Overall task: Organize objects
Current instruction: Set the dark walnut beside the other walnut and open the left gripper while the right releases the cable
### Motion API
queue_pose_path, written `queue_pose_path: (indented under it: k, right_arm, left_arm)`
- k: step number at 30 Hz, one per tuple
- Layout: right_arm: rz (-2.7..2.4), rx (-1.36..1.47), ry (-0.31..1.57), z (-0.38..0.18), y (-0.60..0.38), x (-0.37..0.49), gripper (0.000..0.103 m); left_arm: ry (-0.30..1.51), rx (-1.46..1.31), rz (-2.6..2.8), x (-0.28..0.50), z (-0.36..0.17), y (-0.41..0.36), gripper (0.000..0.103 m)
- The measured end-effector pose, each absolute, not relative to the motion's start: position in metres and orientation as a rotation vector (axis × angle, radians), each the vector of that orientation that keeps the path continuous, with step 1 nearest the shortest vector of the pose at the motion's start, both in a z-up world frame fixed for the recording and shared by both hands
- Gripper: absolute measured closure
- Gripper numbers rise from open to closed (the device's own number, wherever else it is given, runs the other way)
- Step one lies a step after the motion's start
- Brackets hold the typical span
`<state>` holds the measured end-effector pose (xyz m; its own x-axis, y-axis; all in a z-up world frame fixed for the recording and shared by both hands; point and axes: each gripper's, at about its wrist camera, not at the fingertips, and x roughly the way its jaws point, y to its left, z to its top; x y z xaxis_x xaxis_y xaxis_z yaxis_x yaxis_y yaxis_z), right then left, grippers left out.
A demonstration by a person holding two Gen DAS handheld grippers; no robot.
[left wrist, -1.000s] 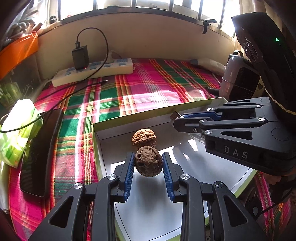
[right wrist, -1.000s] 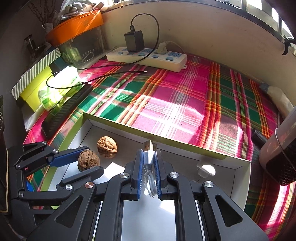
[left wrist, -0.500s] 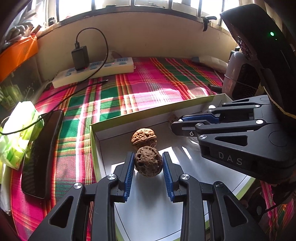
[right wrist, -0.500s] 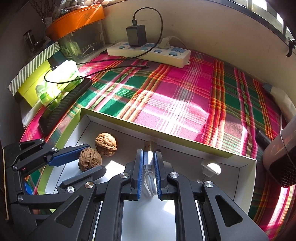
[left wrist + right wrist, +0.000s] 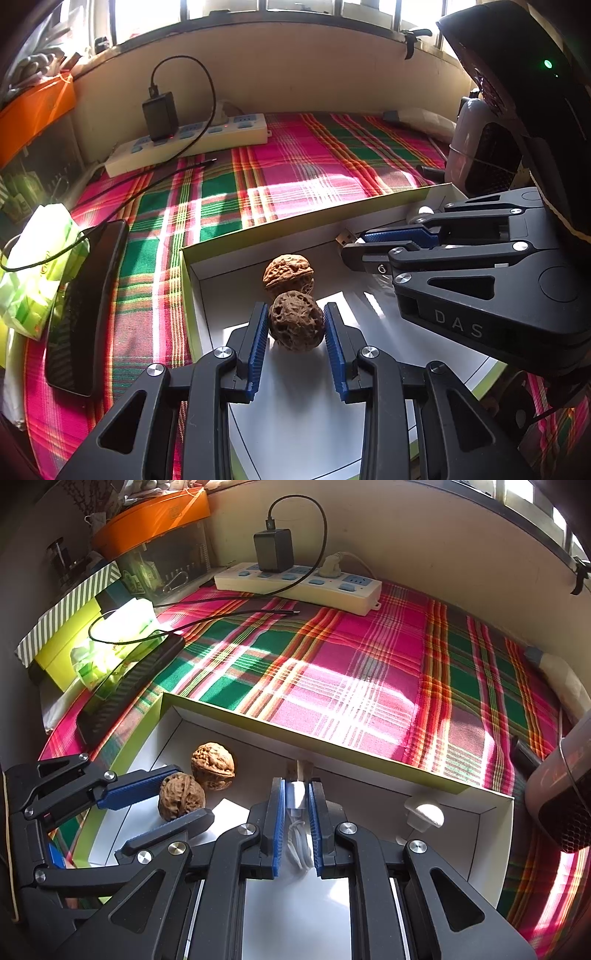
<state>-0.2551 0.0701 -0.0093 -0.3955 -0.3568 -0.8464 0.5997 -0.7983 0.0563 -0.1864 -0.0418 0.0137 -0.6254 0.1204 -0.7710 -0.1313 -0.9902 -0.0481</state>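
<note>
My left gripper (image 5: pixel 294 309) is shut on a dark brown walnut (image 5: pixel 295 321), which hangs just above the floor of a white box with a green rim (image 5: pixel 314 221). A lighter second walnut (image 5: pixel 288 271) lies in the box's far left corner, right behind the held one. From the right wrist view, the held walnut (image 5: pixel 181 795) sits in the left gripper (image 5: pixel 192 794), close to the lying walnut (image 5: pixel 213 764). My right gripper (image 5: pixel 297 786) is shut on a white USB cable (image 5: pixel 295 797). Its metal plug (image 5: pixel 345 236) sticks out past the fingertips, and the coil hangs below.
A small white round-headed item (image 5: pixel 424 812) lies in the box at the right. On the plaid cloth (image 5: pixel 351 664) are a power strip (image 5: pixel 299 583) with a black charger, a black flat device (image 5: pixel 85 314), a green-white packet (image 5: pixel 33 266) and a grey-black appliance (image 5: pixel 480 155).
</note>
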Motion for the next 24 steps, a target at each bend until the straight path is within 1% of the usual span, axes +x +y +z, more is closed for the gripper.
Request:
queue_pose_path:
  k: [4,7,8,12,14,16,24]
  right_arm:
    - [-2.2,1.246,0.349,-0.0097,0.0698,-0.2551,0.086]
    - [-2.198,1.246,0.356,-0.0106,0.0692,-0.2545,0.078]
    - [-2.197,1.246,0.356,-0.0108,0.069,-0.2542,0.076]
    - [-2.202,1.243,0.35,-0.0101,0.0687,-0.2539,0.075]
    - [-2.197,1.244,0.352,-0.0104,0.0681,-0.2534,0.068]
    - [-2.203,1.242,0.36,-0.0105,0.0673,-0.2524,0.064]
    - [-2.211,1.241,0.357,-0.0097,0.0677,-0.2513,0.063]
  left_arm:
    - [0.02,-1.285,2.712,-0.1863,0.0139,-0.0414,0.074]
    - [0.013,-1.285,2.712,-0.1863,0.0143,-0.0416,0.074]
    - [0.015,-1.285,2.711,-0.1861,0.014,-0.0412,0.074]
    - [0.02,-1.286,2.713,-0.1861,0.0143,-0.0415,0.074]
    - [0.018,-1.286,2.712,-0.1861,0.0143,-0.0415,0.074]
    - [0.016,-1.286,2.713,-0.186,0.0143,-0.0416,0.074]
    - [0.019,-1.287,2.712,-0.1858,0.0148,-0.0406,0.074]
